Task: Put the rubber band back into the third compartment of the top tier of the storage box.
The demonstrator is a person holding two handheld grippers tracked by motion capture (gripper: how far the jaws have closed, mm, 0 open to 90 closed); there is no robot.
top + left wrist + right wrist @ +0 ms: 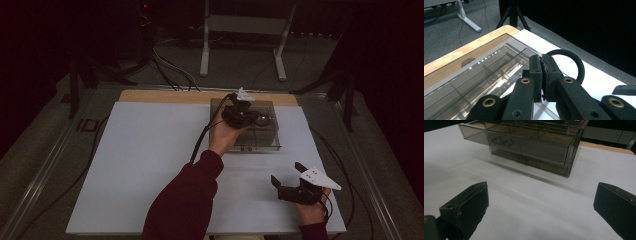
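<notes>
From above my side of the table, the high view looks forward and down. My left gripper view sits close over the clear drawer box (486, 72); my right gripper view faces the same box (529, 147) from farther back, low across the white tabletop (529, 202).

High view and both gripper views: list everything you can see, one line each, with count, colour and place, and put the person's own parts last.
Drawer box: one, clear smoky plastic with compartments, far right part of the table, top drawer pulled out.
Ring: one, black, pinched in the left claw above the box.
Sheet: one, white, covering the table top.
Table edge: one, light wood, showing along the far side.
Stand: one, white metal, on the floor beyond the table.
Cables: several, black, on the grey floor.
Left claw: one, black, jaws shut on the ring, over the box.
Right claw: one, black, jaws wide open, near right of the table.
Sleeves: two, dark red, at the bottom edge.
</notes>
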